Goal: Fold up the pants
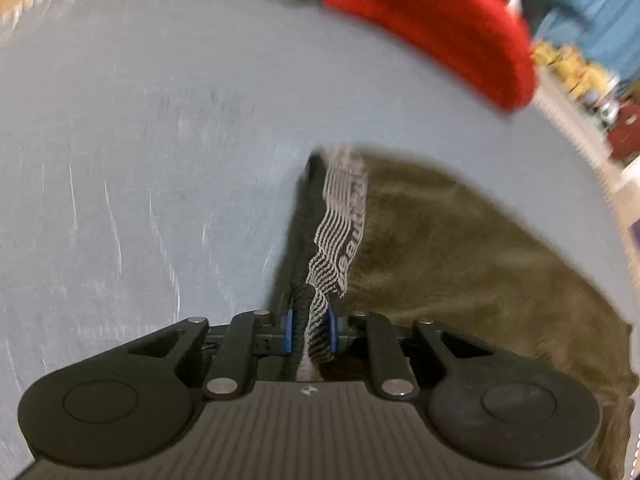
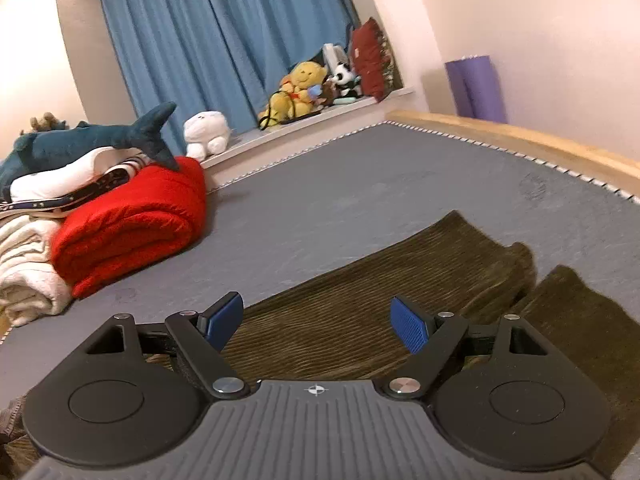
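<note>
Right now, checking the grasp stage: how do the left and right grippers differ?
The left gripper is shut on the pants, pinching the patterned waistband; the right gripper is open, holding nothing. The left's view is motion-blurred; the right's is sharp. Both have blue pads and sit over the pants on the grey bed.

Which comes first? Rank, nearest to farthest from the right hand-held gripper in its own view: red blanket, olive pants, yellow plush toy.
1. olive pants, directly under the right hand-held gripper.
2. red blanket, ahead left.
3. yellow plush toy, far back on the ledge.
</note>
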A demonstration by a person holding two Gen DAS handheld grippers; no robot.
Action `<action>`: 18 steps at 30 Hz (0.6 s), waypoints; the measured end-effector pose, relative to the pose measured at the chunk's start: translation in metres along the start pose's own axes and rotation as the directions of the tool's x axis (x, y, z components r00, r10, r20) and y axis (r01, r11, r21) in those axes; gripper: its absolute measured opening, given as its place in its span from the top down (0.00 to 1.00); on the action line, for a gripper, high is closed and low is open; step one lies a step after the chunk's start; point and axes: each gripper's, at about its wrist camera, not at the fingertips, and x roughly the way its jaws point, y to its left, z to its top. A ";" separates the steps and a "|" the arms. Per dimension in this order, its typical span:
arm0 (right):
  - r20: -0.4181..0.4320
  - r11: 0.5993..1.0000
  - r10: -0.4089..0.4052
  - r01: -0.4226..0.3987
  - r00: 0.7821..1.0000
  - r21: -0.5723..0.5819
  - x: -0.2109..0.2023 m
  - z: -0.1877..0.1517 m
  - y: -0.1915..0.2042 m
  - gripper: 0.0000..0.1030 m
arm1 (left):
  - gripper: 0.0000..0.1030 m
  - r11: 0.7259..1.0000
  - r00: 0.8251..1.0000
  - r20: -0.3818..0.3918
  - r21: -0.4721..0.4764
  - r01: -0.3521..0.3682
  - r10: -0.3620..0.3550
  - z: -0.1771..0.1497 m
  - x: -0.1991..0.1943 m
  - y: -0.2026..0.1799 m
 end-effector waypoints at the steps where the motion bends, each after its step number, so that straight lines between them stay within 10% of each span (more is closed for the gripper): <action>1: -0.004 1.000 0.011 -0.011 1.000 -0.005 0.002 0.000 0.003 0.20 | 0.64 0.999 0.999 -0.012 0.011 -0.038 0.038 -0.002 0.006 -0.002; 2: -0.008 1.000 0.020 -0.020 1.000 -0.011 0.004 -0.001 0.006 0.20 | 0.51 0.997 0.997 0.003 -0.001 -0.073 0.073 -0.002 0.006 -0.003; 9: -0.032 0.996 0.078 -0.079 0.996 -0.036 0.008 -0.002 0.026 0.19 | 0.52 0.996 0.975 0.214 0.036 -0.077 0.068 0.013 -0.038 -0.039; 18: -0.068 0.988 0.136 -0.140 0.988 -0.061 0.010 -0.004 0.042 0.17 | 0.62 0.996 0.977 0.210 0.087 0.004 -0.022 0.025 -0.015 -0.076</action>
